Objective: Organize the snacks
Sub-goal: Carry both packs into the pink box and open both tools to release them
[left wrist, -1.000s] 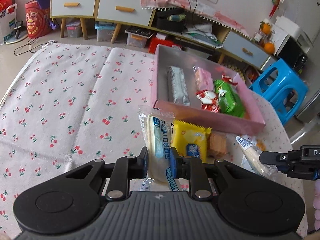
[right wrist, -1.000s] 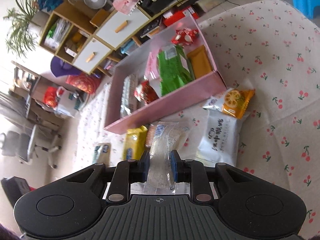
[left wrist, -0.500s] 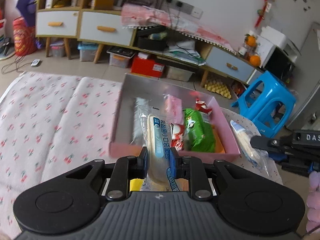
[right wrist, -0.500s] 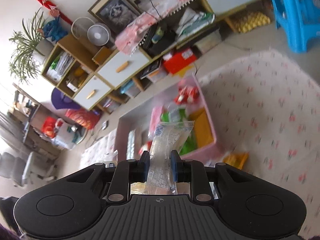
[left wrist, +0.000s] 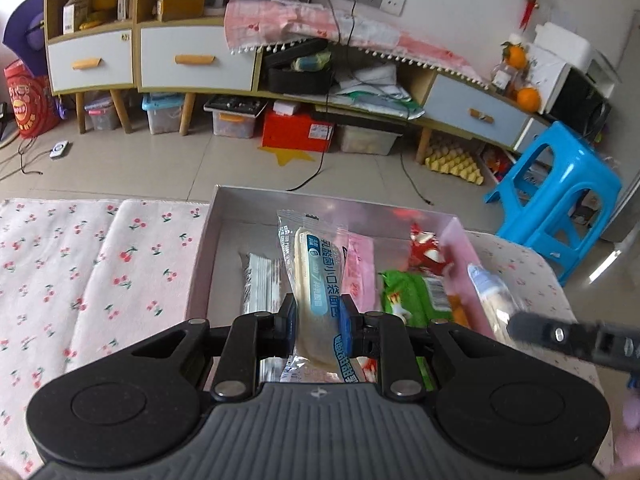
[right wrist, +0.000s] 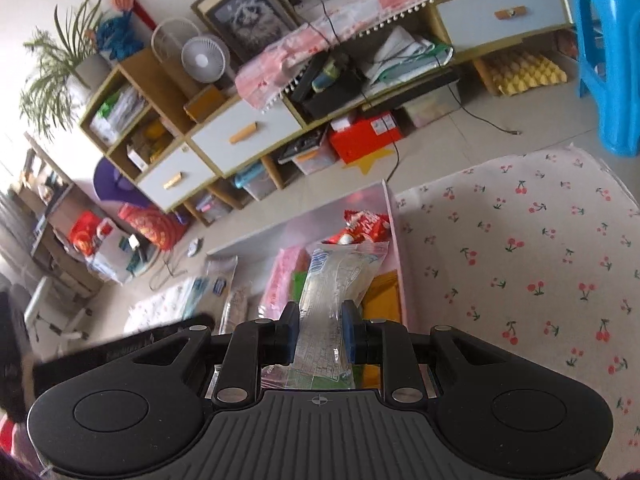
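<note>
My left gripper (left wrist: 318,322) is shut on a clear bread packet with blue print (left wrist: 314,276) and holds it above the pink box (left wrist: 204,252). My right gripper (right wrist: 320,332) is shut on a clear crinkly snack packet (right wrist: 336,280) and holds it over the same pink box (right wrist: 394,240). The box holds a silver-striped bar (left wrist: 258,288), a pink packet (left wrist: 360,268), a green packet (left wrist: 404,296), a red and white packet (left wrist: 424,252) and an orange packet (right wrist: 384,296). The right gripper and its packet also show blurred at the right of the left wrist view (left wrist: 568,336).
The box sits on a cherry-print cloth (left wrist: 80,272) that covers the table (right wrist: 540,260). Beyond the table edge lie the floor, a blue stool (left wrist: 560,200), a low cabinet with drawers (left wrist: 176,60) and storage bins under it.
Both grippers have lifted their packets off the cloth and carried them forward to above the pink box. The loose snacks by the box's front wall have dropped out of view.
</note>
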Available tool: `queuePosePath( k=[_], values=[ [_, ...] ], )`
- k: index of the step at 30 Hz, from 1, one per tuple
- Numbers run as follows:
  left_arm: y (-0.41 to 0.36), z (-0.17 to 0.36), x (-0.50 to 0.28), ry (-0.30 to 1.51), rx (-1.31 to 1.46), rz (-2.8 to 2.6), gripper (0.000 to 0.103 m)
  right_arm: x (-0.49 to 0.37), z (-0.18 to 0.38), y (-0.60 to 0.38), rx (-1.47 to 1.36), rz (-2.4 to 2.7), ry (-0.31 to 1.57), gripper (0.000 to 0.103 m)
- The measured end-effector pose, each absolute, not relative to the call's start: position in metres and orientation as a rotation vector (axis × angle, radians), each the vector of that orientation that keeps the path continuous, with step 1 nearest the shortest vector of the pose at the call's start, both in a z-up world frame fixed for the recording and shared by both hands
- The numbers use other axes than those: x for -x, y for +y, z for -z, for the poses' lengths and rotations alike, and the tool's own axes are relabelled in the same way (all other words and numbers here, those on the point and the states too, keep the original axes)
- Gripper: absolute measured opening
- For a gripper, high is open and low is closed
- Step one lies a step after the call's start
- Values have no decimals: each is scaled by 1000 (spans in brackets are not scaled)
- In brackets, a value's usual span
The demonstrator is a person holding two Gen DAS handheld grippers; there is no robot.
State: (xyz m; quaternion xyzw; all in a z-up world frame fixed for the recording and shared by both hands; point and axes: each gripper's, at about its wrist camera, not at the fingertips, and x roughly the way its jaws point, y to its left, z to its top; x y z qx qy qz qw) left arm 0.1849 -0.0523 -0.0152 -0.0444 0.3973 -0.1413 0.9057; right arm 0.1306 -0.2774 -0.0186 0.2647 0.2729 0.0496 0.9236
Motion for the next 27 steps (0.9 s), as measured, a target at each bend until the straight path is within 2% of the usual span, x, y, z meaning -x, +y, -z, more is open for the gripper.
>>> queuePosePath(
  k=[21,23,27],
  values=[
    [-52,38,-211,854,41,233,20,-154,35,-284,-472,-91,581,21],
    [-51,37,-208,850,43,239,20,-154,33,-282,-462,-98,580,26],
    [-52,30,-202,827,60,251,32,-149,25,-277,-447,-103,571,26]
  ],
)
